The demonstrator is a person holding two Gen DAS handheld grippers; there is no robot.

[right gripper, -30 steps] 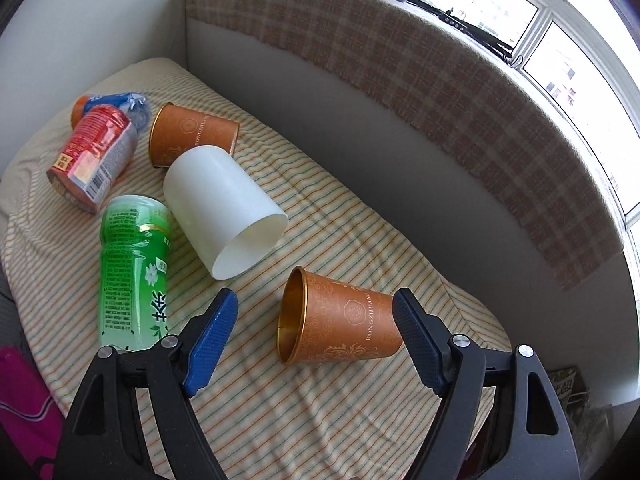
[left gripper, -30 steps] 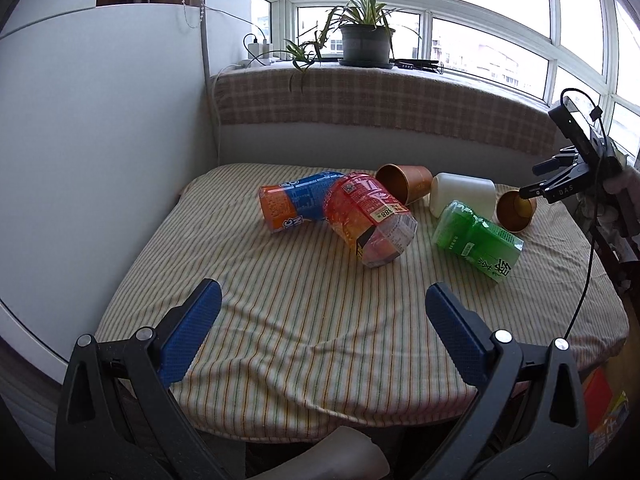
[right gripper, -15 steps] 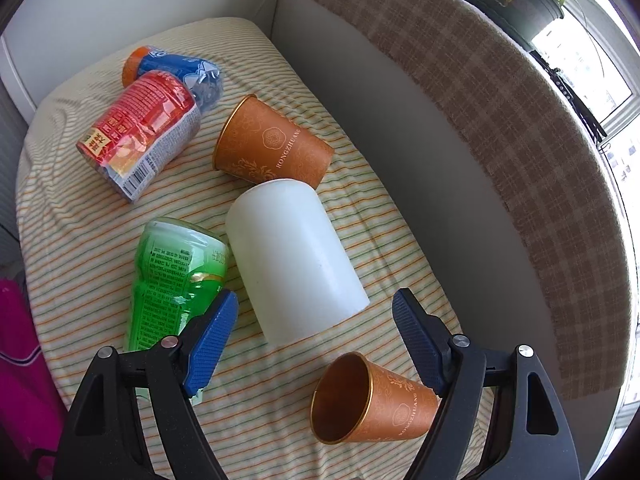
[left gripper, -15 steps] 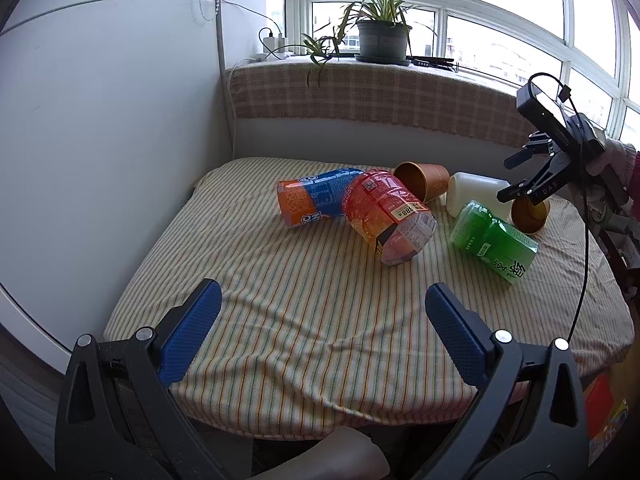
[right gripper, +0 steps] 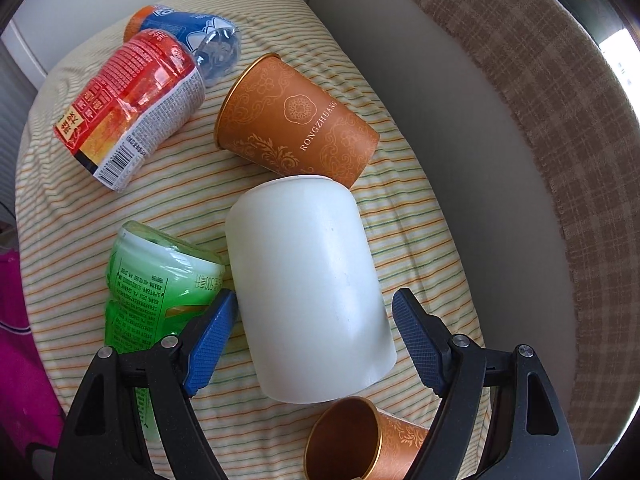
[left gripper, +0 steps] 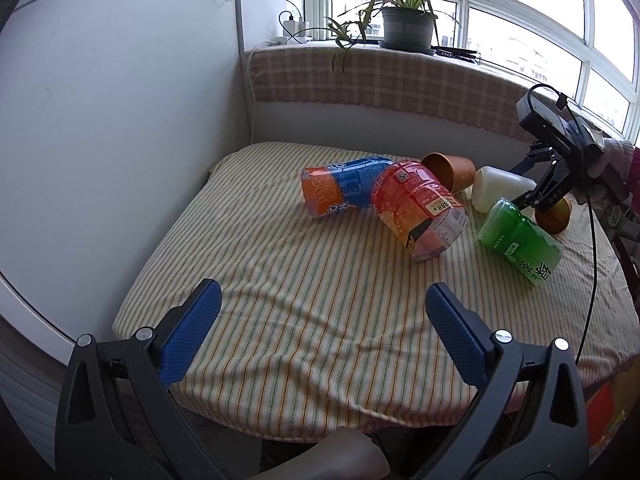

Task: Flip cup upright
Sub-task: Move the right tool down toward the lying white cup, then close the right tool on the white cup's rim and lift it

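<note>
Here the right gripper (right gripper: 312, 312) points down over the white cup (right gripper: 308, 288), its blue fingers (right gripper: 210, 340) spread wide to either side of the cup's body and not touching it; the cup lies on its side near the table's back edge, its closed end against an orange paper cup (right gripper: 296, 120), a green bottle (right gripper: 156, 284) just beside it; a second orange cup (right gripper: 360, 444) lies below the gripper; the left gripper (left gripper: 320, 320) hangs released over the front edge, holding nothing; the table (left gripper: 280, 280) wears a striped cloth; red (left gripper: 420, 208) and blue (left gripper: 344, 188) bottles lie toward the middle; a potted plant (left gripper: 406, 28) stands on the windowsill behind.
</note>
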